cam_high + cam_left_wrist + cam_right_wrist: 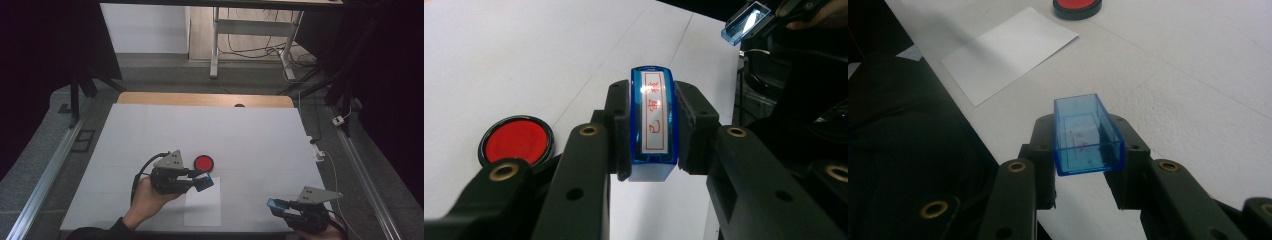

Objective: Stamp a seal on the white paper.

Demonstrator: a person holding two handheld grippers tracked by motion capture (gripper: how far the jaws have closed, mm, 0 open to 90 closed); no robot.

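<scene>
Blue stamp [652, 125] clamped in left gripper [202, 181], held just above the top edge of the white paper sheet [202, 207], label side facing the camera. Red ink pad [204, 163] sits at 12 o'clock from the stamp, close by. Right gripper [275, 205], at 4 o'clock near the tabletop [250, 135] edge, is closed on the blue stamp cap [1087, 135]. Risks: stamp tilts in the jaws, giving a smeared or partial print; loose paper may slide or lift; cap could slip off the tabletop edge.
</scene>
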